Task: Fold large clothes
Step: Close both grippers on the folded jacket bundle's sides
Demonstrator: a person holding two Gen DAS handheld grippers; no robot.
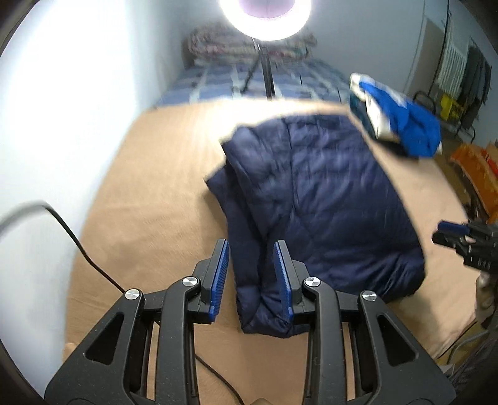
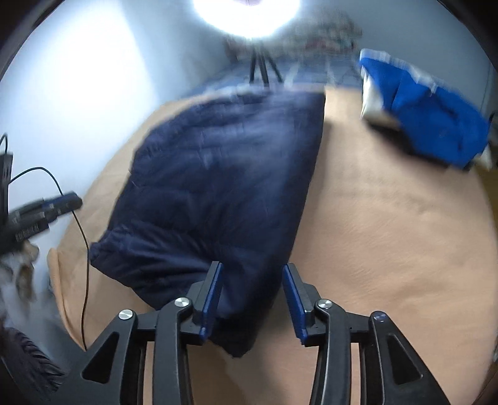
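Note:
A navy quilted jacket [image 1: 326, 202] [image 2: 218, 174] lies folded on a tan bed cover [image 1: 149, 193] [image 2: 389, 233]. In the left wrist view my left gripper [image 1: 251, 243] hangs over the jacket's near left fold. Its blue pads [image 1: 219, 280] stand apart, with tan cover showing between the left pad and the fabric. In the right wrist view my right gripper [image 2: 252, 264] is over the jacket's near corner, jaws apart. A gap shows beside the right pad [image 2: 294, 299], so the fabric is not pinched. Each gripper shows at the edge of the other's view [image 1: 460, 236] [image 2: 46, 208].
A bright blue and white garment [image 1: 401, 124] [image 2: 429, 124] lies crumpled at the far right of the bed. A ring light [image 1: 264, 18] on a tripod [image 1: 267, 78] stands behind the bed, over checked blue bedding [image 1: 233, 81]. A black cable [image 1: 77, 243] [image 2: 84, 249] runs along the left edge.

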